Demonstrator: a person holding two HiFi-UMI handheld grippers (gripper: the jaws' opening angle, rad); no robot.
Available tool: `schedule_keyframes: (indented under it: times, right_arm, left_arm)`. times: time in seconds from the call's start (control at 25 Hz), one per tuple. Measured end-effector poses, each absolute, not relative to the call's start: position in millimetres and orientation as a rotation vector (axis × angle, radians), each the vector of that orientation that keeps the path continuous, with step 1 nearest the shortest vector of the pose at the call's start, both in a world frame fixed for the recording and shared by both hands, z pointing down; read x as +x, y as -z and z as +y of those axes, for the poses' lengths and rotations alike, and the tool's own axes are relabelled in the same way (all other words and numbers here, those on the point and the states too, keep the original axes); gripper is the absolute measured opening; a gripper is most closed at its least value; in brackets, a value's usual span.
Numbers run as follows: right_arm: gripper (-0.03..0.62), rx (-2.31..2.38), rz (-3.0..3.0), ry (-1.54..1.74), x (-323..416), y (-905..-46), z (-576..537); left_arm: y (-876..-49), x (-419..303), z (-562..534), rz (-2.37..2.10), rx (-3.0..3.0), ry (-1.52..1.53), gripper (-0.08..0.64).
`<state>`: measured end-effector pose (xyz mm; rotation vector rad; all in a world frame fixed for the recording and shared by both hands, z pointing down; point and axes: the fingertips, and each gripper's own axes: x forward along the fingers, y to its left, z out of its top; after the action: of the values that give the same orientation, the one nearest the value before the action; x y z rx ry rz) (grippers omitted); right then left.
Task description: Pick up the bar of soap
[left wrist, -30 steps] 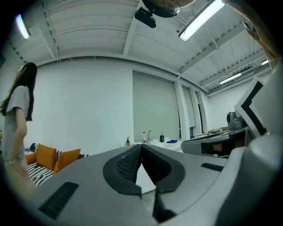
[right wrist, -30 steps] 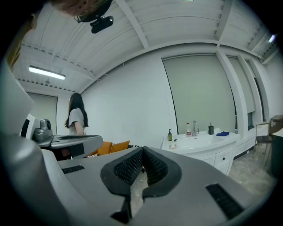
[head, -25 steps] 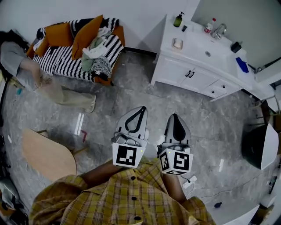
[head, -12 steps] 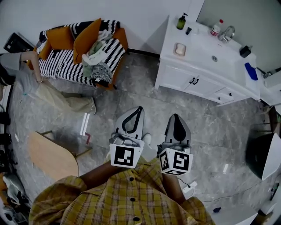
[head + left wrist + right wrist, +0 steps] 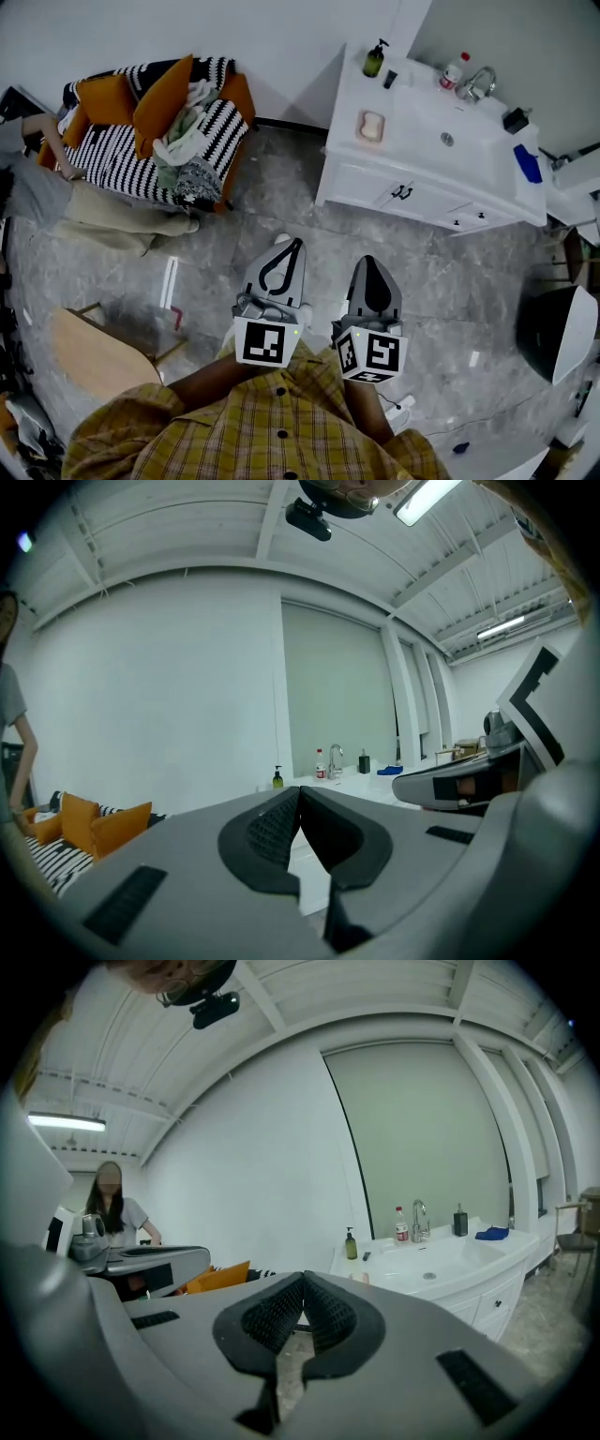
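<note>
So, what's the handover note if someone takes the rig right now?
Left gripper: shut, empty.
Right gripper: shut, empty.
Both are held out in front of the person's chest over the floor, well short of the vanity counter.
Bar of soap: in its dish on the counter, near the green pump bottle, untouched.
Done: nothing.
Left: walk up, open a gripper, grip the bar, lift.

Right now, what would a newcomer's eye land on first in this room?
Low in the head view, the grey left gripper and right gripper sit shut and empty. Upper right stands a white vanity cabinet with a pink bar of soap on top; upper left, a black-and-white striped sofa with orange cushions.
</note>
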<state>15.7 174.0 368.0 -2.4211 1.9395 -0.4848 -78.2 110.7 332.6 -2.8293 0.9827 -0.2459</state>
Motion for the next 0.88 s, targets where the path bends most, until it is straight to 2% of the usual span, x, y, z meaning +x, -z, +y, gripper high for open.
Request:
schedule_keyframes:
  times: [0.6, 0.88]
  right_arm:
    - [0.015, -2.529, 1.789, 0.652, 112.6, -367.9, -77.1]
    - [0.015, -2.638, 1.746, 0.739, 141.2, -383.5, -151.5]
  left_arm:
    - [-322.6, 31.3, -148.8, 0.854, -2.934, 0.239, 0.012]
    - [-332.2, 59.0, -228.6, 0.811, -2.995, 0.247, 0.012]
